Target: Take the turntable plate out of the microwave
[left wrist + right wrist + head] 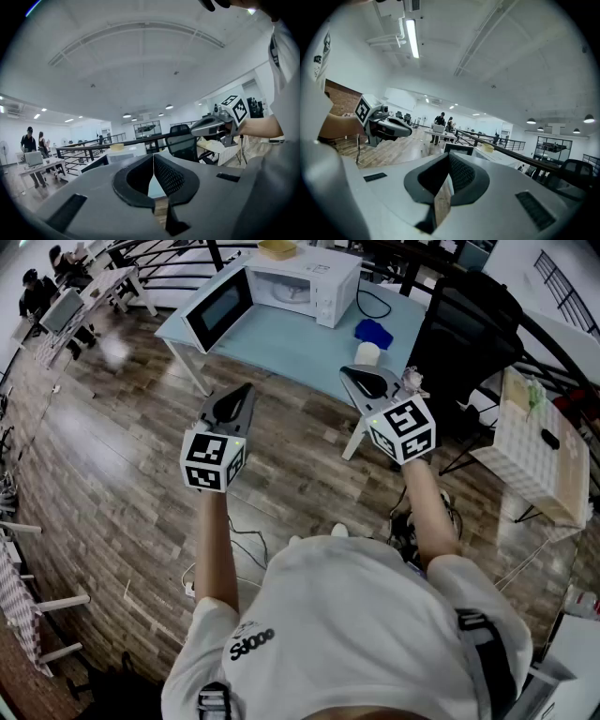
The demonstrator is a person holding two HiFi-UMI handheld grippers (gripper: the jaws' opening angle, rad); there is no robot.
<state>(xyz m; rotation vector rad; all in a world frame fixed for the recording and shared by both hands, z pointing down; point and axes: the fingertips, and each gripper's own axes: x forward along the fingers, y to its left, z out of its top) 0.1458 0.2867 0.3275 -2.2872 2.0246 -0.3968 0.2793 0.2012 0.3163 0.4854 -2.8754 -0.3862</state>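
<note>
Left gripper and right gripper hung shut and empty, near; the turntable plate lay unseen inside the far open microwave, probably glass: heavy, slippery, breakable, best pinched at its rim.

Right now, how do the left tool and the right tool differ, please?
The grey left tool shows over wooden floor; the grey right tool overlaps the pale blue table's corner. The left tool lines up with the white microwave's open door, the right tool with a white cylinder. Both are shut, empty.
</note>
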